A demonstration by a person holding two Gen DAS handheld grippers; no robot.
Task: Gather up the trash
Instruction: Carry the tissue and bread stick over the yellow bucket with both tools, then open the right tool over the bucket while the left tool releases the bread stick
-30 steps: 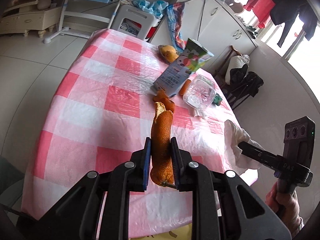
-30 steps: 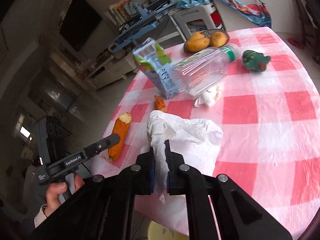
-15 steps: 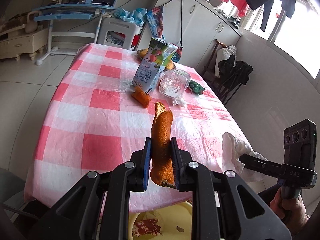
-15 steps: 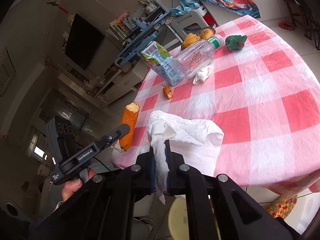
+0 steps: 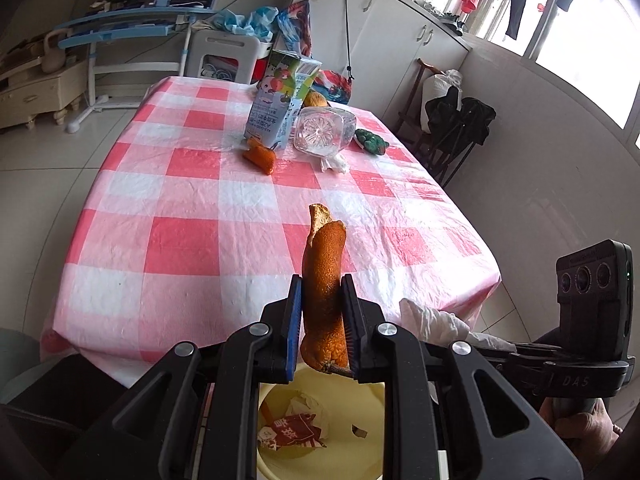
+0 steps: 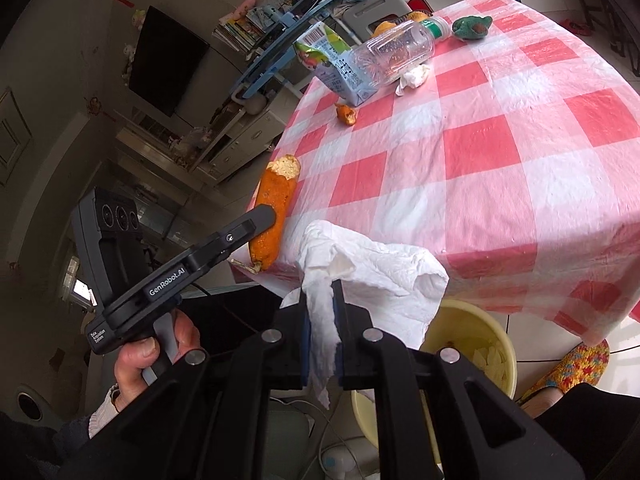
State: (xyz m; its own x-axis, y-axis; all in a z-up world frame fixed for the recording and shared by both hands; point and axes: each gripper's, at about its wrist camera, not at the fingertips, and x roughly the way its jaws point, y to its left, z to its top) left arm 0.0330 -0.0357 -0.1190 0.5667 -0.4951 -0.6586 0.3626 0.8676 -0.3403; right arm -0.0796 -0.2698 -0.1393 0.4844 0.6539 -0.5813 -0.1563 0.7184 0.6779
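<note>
My left gripper (image 5: 320, 304) is shut on a long piece of orange peel (image 5: 323, 280), held off the near edge of the table over a yellow trash bin (image 5: 320, 420) with wrappers inside. My right gripper (image 6: 320, 312) is shut on a crumpled white tissue (image 6: 372, 268), held beside the table edge above the same yellow bin (image 6: 480, 344). The peel (image 6: 274, 216) and left gripper (image 6: 256, 220) show in the right wrist view; the tissue (image 5: 436, 324) shows in the left wrist view.
On the pink checked table (image 5: 180, 216) stand a juice carton (image 5: 280, 100), a lying clear bottle (image 5: 324, 132), a small orange peel piece (image 5: 260, 156), a small tissue wad (image 5: 334, 164), a green toy (image 5: 372, 142) and fruit (image 5: 316, 100). A colourful slipper (image 6: 568, 368) lies on the floor.
Both grippers have pulled back from over the table to beyond its near edge, carrying the peel and the tissue. The yellow bin has come into view below them.
</note>
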